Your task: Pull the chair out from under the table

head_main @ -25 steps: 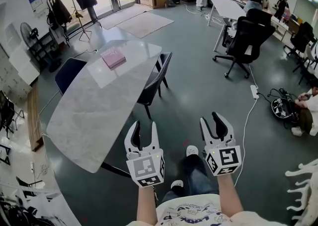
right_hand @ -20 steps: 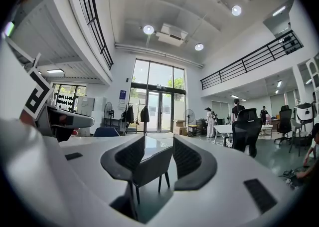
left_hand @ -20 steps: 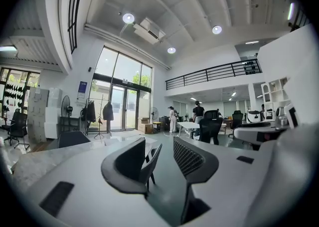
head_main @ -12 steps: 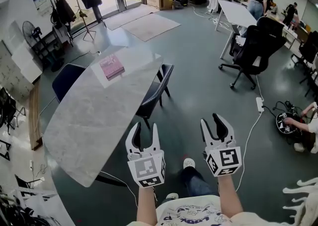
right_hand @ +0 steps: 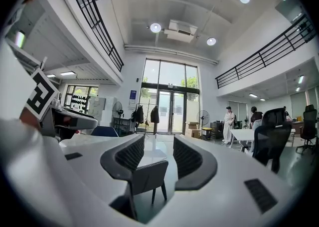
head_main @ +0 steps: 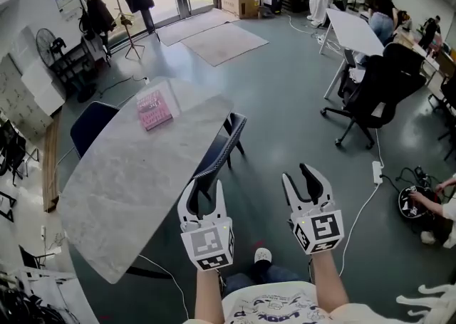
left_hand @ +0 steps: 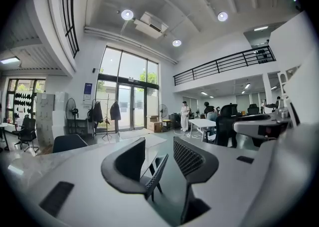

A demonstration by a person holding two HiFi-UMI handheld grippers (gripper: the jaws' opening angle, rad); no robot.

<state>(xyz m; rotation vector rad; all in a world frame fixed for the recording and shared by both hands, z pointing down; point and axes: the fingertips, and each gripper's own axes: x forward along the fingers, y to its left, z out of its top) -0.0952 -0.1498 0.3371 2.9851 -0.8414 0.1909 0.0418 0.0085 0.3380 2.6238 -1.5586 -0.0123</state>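
A dark chair (head_main: 222, 146) stands pushed in at the right side of the grey marble table (head_main: 121, 180), its back toward me. My left gripper (head_main: 206, 189) is held level just short of the chair back, open and empty. Level with it to the right, over the floor, my right gripper (head_main: 300, 177) is also open and empty. In the left gripper view the chair (left_hand: 155, 173) shows edge-on between the spread jaws of the left gripper (left_hand: 159, 160), still apart from them. In the right gripper view the chair (right_hand: 148, 175) stands beyond the right gripper (right_hand: 157, 158).
A pink book (head_main: 154, 109) lies on the table's far part. A blue chair (head_main: 91, 122) stands on the table's left side. To the right are a black office chair (head_main: 385, 80), a white table (head_main: 355, 29), and a power strip with cable (head_main: 375, 171). People stand in the background.
The table and chair have come nearer in the head view as I walked forward. Both grippers moved toward the chair with their jaws spread as before.
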